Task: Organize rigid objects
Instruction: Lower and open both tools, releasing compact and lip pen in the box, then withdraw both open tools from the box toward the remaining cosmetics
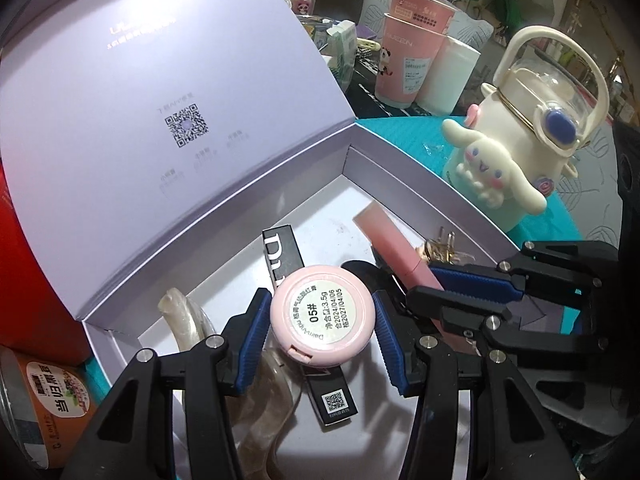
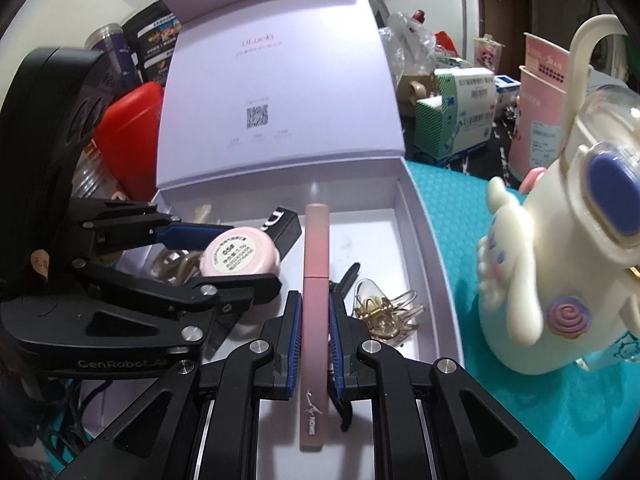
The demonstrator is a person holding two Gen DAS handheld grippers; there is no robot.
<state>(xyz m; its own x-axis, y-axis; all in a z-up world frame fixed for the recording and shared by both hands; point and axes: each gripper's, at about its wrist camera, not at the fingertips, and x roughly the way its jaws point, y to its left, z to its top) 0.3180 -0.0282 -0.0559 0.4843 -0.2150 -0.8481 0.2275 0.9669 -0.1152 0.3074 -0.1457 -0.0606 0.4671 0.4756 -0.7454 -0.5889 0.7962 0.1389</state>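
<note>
Both claws are loaded over the open box [image 2: 424,232]: left claw [image 1: 320,320] clamps the pink compact [image 1: 323,317], right claw [image 2: 315,336] clamps the pink tube [image 2: 316,280]. Lower each to the floor, release separately, avoid the hair clip [image 2: 384,312].

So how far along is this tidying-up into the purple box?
Partway, it seems. Already lying in the open box: a black carton, a pearly hair clip and a gold claw clip. In hand over the box: the left tool grips a round pink compact, the right tool a pink lipstick tube. Both look unreleased; the lid stays open.
</note>
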